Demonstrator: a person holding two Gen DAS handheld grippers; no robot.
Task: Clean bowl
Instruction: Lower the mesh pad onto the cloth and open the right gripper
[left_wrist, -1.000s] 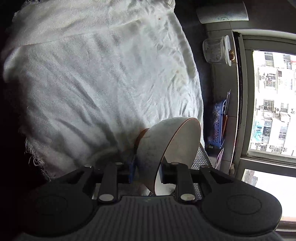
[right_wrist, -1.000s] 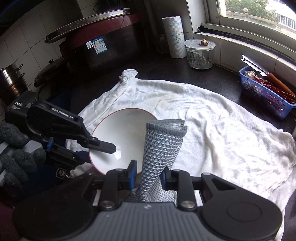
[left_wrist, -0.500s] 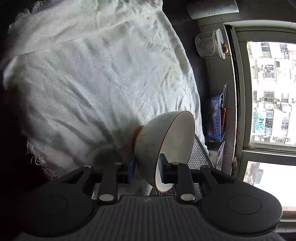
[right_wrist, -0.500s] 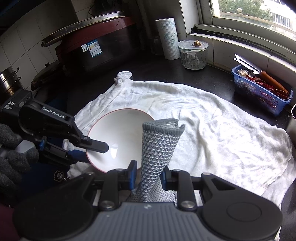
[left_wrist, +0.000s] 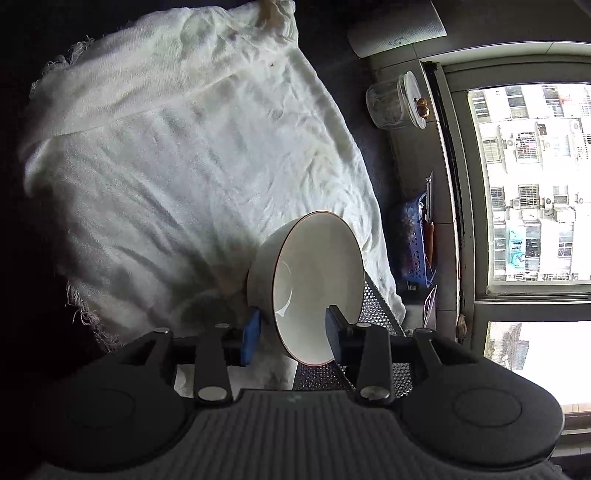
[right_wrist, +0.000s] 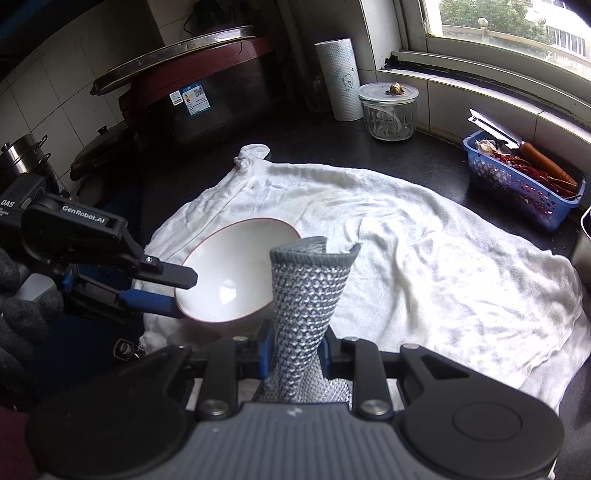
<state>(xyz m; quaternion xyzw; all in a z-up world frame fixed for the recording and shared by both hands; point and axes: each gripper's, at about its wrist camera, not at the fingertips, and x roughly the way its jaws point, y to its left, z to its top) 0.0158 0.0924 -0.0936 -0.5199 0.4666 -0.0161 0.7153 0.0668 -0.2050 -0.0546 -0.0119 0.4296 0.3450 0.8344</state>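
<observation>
over the towel (right_wrist: 424, 266), left gripper (left_wrist: 293, 332) jaws are opening around the bowl (left_wrist: 317, 280) rim; right gripper (right_wrist: 295, 350) clamps a mesh cloth (right_wrist: 306, 295).

Bowl (left_wrist: 317, 280) between opening left tool (left_wrist: 291, 332) jaws

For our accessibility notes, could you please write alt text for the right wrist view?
The right gripper pinches an upright grey mesh scrubbing cloth beside a white bowl whose rim sits between the opening jaws of the left gripper. A white towel covers the dark counter.
</observation>
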